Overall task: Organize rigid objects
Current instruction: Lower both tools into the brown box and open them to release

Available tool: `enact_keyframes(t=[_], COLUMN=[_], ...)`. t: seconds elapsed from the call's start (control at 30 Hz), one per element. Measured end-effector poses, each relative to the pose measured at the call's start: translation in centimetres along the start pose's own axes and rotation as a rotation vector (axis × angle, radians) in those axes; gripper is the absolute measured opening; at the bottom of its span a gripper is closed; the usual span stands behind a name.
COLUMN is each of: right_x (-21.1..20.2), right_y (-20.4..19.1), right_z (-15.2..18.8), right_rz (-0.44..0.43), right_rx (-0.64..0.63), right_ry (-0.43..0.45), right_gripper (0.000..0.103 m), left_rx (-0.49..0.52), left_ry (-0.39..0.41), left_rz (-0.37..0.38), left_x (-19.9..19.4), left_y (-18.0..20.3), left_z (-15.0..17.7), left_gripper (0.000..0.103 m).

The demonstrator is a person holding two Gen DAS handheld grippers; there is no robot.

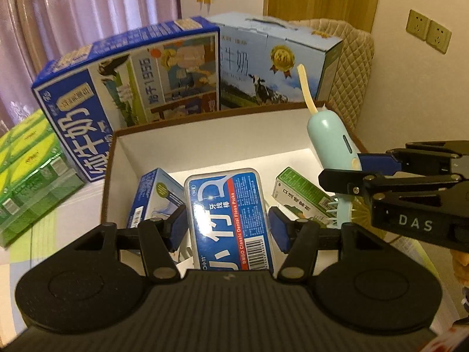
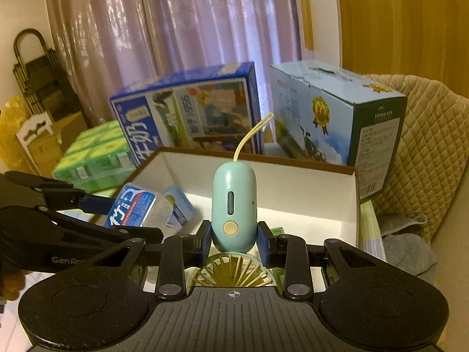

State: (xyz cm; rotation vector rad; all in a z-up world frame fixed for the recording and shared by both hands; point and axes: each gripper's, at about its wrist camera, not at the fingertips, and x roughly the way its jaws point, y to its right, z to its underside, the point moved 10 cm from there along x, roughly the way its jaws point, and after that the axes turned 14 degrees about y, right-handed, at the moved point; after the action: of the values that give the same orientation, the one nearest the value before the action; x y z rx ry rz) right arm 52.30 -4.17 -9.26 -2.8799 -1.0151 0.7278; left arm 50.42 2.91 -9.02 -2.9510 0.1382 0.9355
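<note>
Floss-pick case [image 1: 228, 220] sat clamped in the left tool [image 1: 227, 227] over the white-lined box [image 1: 205, 135], while the right tool [image 2: 234, 245] pinched the mint handheld fan [image 2: 234, 205] by its handle, both seemingly poised for dropping in.

The floss pick box [image 1: 228, 220] has its lower end hidden behind the left tongs' [image 1: 227, 228] body. The handheld fan's [image 2: 234, 205] grille is largely concealed under the right tongs [image 2: 234, 248]. A green carton [image 1: 302, 195] in the storage box [image 1: 205, 135] is partly covered. Small print on the milk cartons [image 2: 378, 143] is too blurred to read. A hand [image 2: 10, 286] is cut off at the left edge.
</note>
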Motion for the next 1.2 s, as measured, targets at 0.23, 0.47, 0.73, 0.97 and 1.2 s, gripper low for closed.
enact_keyframes(t=[0.23,0.47,0.73,0.97,1.2], right_x=[1.9,2.8,3.3,3.0,1.9], right_y=[0.9,1.7,2.0,1.9,1.9], right_z=[3.0,4.4,5.4,5.3,5.3], right_rz=[0.004,0.005,0.017,0.015,0.008], right_rx=[-0.009,-0.012,-0.040,-0.063,-0.036], right_ry=[-0.088,-0.132,-0.161,-0.193,-0.189], right_gripper=[0.029,0.029,0.029,0.042,0.053], left_rx=[0.007,0.010,0.011,0.019,0.033], left_ry=[-0.067,-0.116,-0.152,-0.183,-0.172], left_rz=[0.022,0.035,0.043,0.069,0.058], left_x=[2.5,4.0,5.0,5.2,4.8], left_y=[0.7,1.3,1.6,1.6,1.2], left_z=[2.0,3.5,5.2,5.9,5.7], left_gripper=[0.055,0.055,0.055,0.056,0.063])
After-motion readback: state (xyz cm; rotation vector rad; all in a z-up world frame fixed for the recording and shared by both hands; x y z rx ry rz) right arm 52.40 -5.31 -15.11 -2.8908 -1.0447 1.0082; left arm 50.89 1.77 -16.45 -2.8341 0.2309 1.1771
